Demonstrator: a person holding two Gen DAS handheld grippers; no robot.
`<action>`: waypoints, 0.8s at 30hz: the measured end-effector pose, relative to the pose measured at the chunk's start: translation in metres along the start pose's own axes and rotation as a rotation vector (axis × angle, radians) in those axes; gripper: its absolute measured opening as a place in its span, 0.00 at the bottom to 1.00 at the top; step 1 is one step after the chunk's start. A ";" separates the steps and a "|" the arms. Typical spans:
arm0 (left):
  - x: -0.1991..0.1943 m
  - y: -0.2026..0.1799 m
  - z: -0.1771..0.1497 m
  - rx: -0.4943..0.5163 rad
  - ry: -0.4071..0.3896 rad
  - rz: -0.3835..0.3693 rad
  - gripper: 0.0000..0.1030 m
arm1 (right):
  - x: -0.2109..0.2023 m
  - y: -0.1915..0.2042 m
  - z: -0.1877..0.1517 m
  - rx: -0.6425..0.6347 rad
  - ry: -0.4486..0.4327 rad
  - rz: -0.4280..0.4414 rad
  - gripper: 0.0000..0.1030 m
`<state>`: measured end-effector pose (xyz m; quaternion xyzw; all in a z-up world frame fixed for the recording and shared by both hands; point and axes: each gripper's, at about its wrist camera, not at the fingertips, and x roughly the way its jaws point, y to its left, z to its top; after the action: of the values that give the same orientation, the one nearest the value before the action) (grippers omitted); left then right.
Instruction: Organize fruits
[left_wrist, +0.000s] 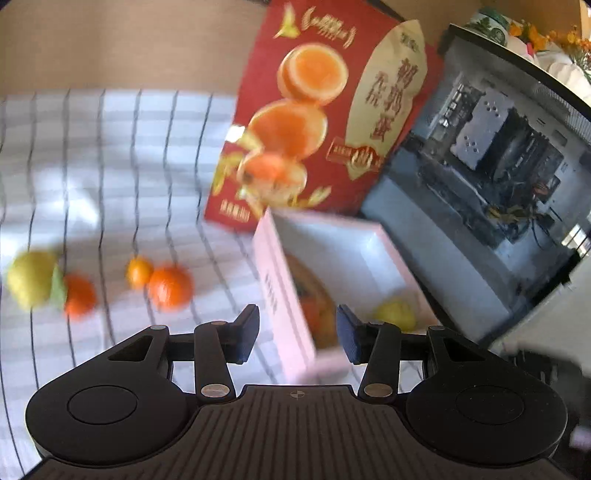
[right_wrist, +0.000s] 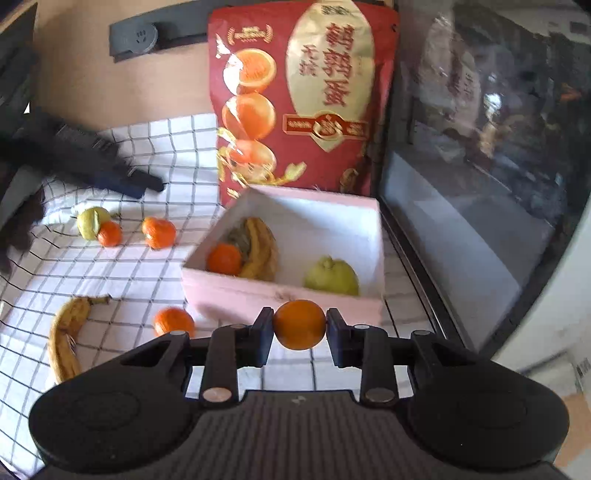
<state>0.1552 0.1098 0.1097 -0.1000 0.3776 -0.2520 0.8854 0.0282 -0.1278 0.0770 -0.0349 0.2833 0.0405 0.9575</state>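
Two grippers in view. Right gripper (right_wrist: 299, 329) holds a small round orange (right_wrist: 299, 325) between its fingers, just short of the pink box's (right_wrist: 280, 295) near wall. Box contents: tangerine (right_wrist: 224, 258), spotted banana (right_wrist: 260, 248) with its long axis running away from the camera, green-yellow fruit (right_wrist: 331, 277). Left gripper (left_wrist: 297, 332) has fingers wide apart and empty, straddling the box's near corner. Worktop carries a checked cloth (right_wrist: 122, 273); a red snack bag (right_wrist: 299, 99) stands behind the box. Only the right view shows a loose banana (right_wrist: 66, 336), lying roughly lengthwise toward the camera.
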 end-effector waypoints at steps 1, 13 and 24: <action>-0.003 0.002 -0.011 -0.013 0.016 -0.001 0.49 | 0.001 0.002 0.007 -0.007 -0.010 0.010 0.29; -0.046 0.036 -0.093 -0.168 0.076 0.079 0.49 | 0.075 0.006 0.121 0.146 -0.018 0.198 0.34; -0.085 0.093 -0.119 -0.331 0.037 0.276 0.49 | 0.071 0.030 0.079 0.140 0.007 0.150 0.54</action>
<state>0.0547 0.2347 0.0455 -0.1867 0.4402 -0.0650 0.8759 0.1275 -0.0869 0.1034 0.0531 0.2904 0.0921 0.9510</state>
